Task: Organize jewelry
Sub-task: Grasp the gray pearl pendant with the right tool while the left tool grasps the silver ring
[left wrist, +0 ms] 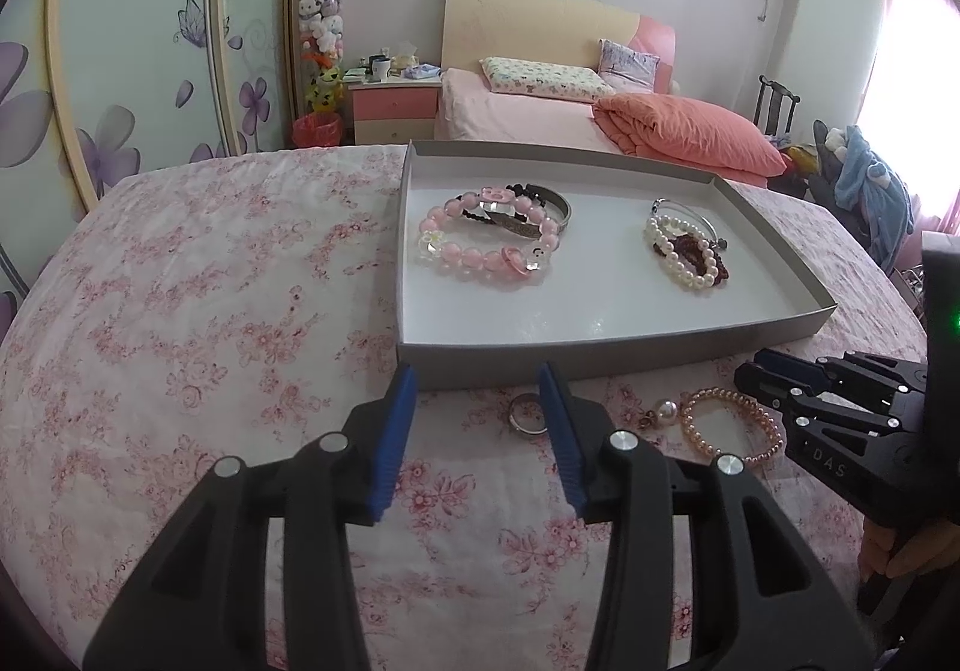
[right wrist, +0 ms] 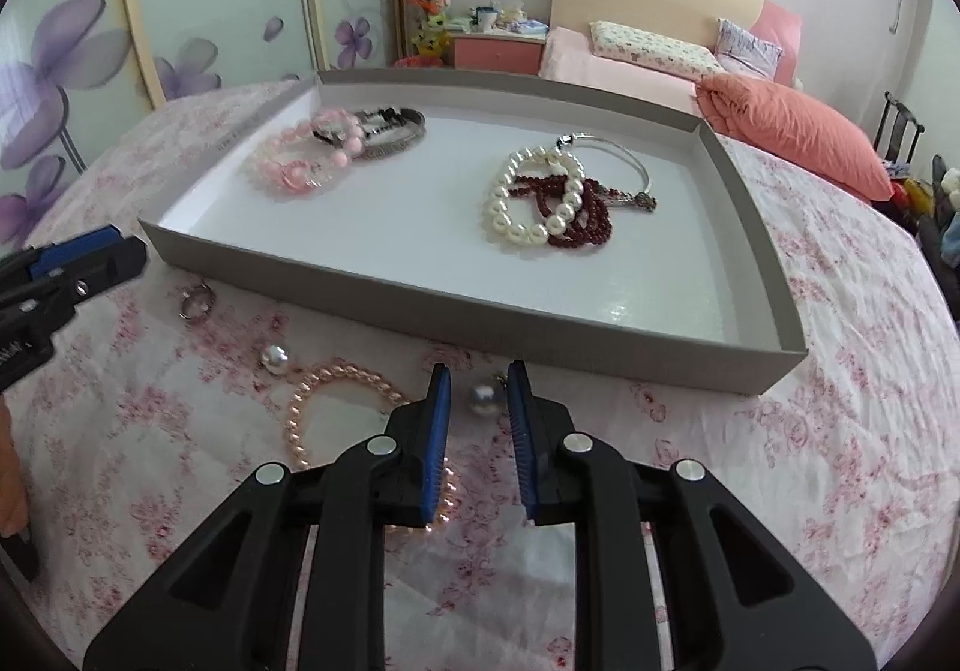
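Note:
A shallow grey tray lies on the floral bedspread. On its left are a pink bead bracelet and a metal bangle. On its right are a white pearl bracelet, dark red beads and a thin silver bangle. In front of the tray lie a silver ring, a white pearl earring, a peach pearl bracelet and a grey pearl earring. My left gripper is open, the ring by its right finger. My right gripper stands narrowly open, the grey pearl between its tips, untouched.
The spread has a pink flower print and falls away at its left and right edges. Behind stand a second bed with an orange quilt, a pink nightstand and a wardrobe with purple flowers. A hand holds the right gripper's grip.

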{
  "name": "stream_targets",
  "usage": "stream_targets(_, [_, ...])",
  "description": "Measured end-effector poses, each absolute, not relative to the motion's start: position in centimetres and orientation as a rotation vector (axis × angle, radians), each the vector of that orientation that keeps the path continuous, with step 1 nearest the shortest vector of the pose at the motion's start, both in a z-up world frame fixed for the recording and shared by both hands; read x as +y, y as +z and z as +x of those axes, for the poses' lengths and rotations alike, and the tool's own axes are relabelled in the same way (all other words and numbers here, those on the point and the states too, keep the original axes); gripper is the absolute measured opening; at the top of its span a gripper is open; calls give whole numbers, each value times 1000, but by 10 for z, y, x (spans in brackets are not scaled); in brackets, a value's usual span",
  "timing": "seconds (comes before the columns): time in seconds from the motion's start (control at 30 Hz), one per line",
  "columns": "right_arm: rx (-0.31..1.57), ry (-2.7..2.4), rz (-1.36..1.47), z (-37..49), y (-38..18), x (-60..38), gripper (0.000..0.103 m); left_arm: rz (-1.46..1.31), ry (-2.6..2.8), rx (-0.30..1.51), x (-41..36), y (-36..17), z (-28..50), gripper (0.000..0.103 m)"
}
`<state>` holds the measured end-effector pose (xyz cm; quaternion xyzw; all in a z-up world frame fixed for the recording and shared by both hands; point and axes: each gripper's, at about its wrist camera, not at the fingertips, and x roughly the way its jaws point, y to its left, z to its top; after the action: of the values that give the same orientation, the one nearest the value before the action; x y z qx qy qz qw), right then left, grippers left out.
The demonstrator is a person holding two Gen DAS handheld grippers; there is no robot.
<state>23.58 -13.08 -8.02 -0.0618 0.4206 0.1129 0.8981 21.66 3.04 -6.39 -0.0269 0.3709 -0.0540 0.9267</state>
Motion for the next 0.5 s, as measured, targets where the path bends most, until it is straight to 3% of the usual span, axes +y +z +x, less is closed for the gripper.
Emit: stream_targets(0.5, [878,220,-75,224,-81,-155,15,-15,-136,787,23,-69,217,48])
